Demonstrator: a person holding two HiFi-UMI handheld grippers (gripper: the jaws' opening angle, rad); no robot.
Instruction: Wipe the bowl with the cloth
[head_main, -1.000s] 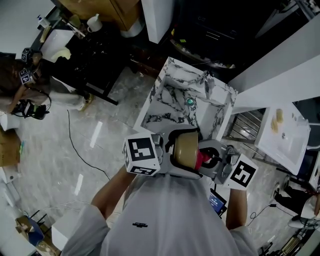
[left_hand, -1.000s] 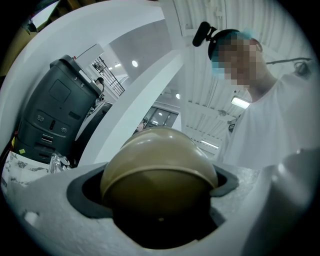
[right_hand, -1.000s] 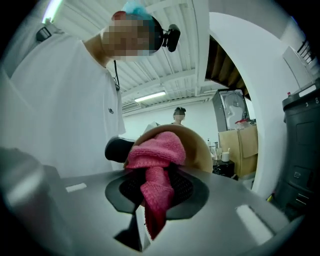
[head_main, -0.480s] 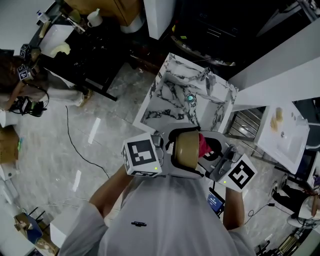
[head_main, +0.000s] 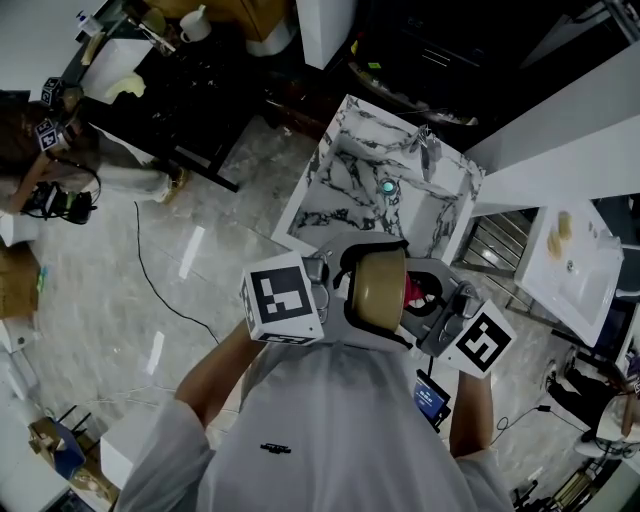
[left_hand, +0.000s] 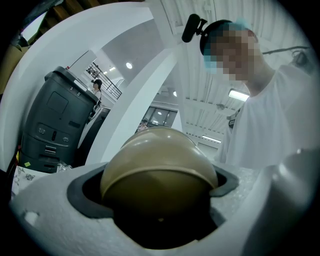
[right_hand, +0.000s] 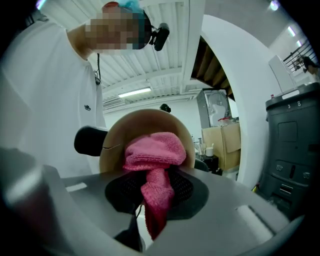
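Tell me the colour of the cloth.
Pink; the cloth, against the bowl, shows best in the right gripper view.

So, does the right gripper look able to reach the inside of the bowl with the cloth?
Probably yes. The left gripper holds the bowl with its opening turned toward the right gripper, whose pink cloth appears already against the inside; nothing stands between.

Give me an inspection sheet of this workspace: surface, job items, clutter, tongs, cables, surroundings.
Surface: marble sink ahead of the person.
Job's things: tan bowl held in the air; pink cloth pressed into it.
Clutter: white jug on a dark bench.
Tongs: left tongs shut on the bowl; right tongs shut on the cloth.
Cables: black cable across the floor.
Surroundings: another person at the left.
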